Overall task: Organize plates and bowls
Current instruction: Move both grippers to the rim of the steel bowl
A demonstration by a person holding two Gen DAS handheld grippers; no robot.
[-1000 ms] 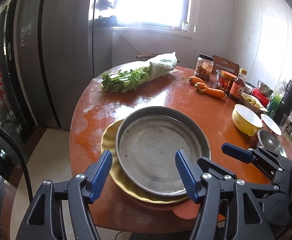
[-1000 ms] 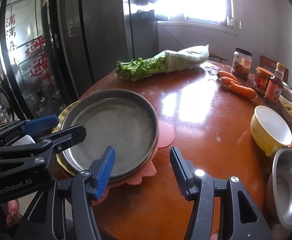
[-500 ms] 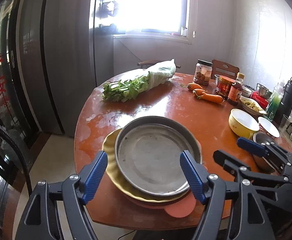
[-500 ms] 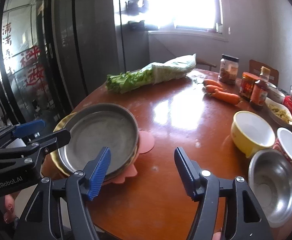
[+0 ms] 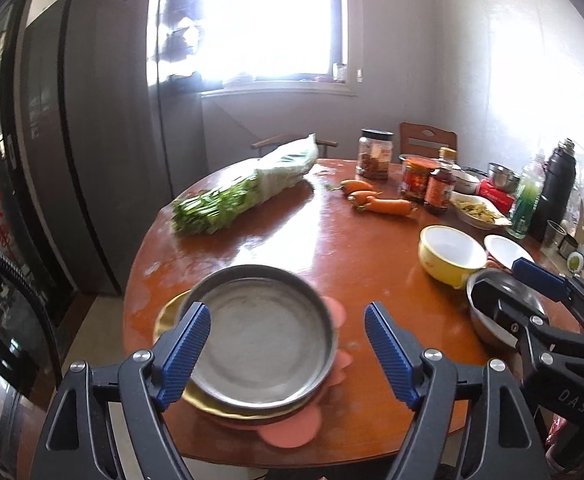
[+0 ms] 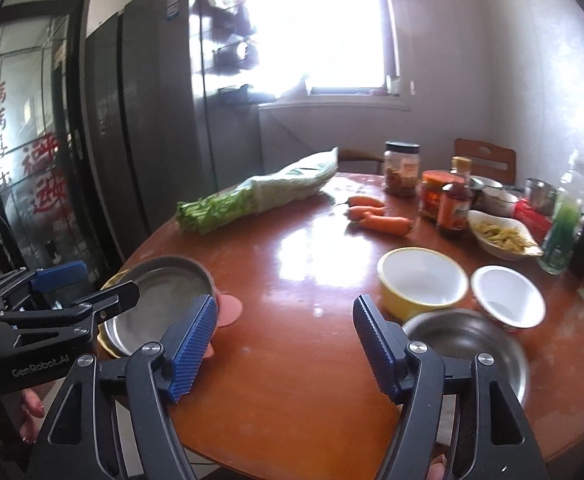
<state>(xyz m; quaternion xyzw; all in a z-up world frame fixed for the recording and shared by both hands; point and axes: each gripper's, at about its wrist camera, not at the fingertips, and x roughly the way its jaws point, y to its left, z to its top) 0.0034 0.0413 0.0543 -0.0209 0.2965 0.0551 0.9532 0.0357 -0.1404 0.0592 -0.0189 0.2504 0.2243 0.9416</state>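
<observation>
Both grippers — left gripper (image 5: 287, 354), right gripper (image 6: 285, 346) — are spreading, pinching nothing; plates are sitting stacked at seven o'clock — next, gathering the steel bowl (image 6: 468, 350) at four o'clock.

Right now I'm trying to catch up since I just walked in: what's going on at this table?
A person holds a gripper in each hand above a round wooden table. The left gripper and right gripper are both empty, and their jaws have just been opening. The plates are already stacked: a metal pan sits on a yellow plate over a pink mat. The yellow bowl, white bowl and steel bowl are not yet stacked.
</observation>
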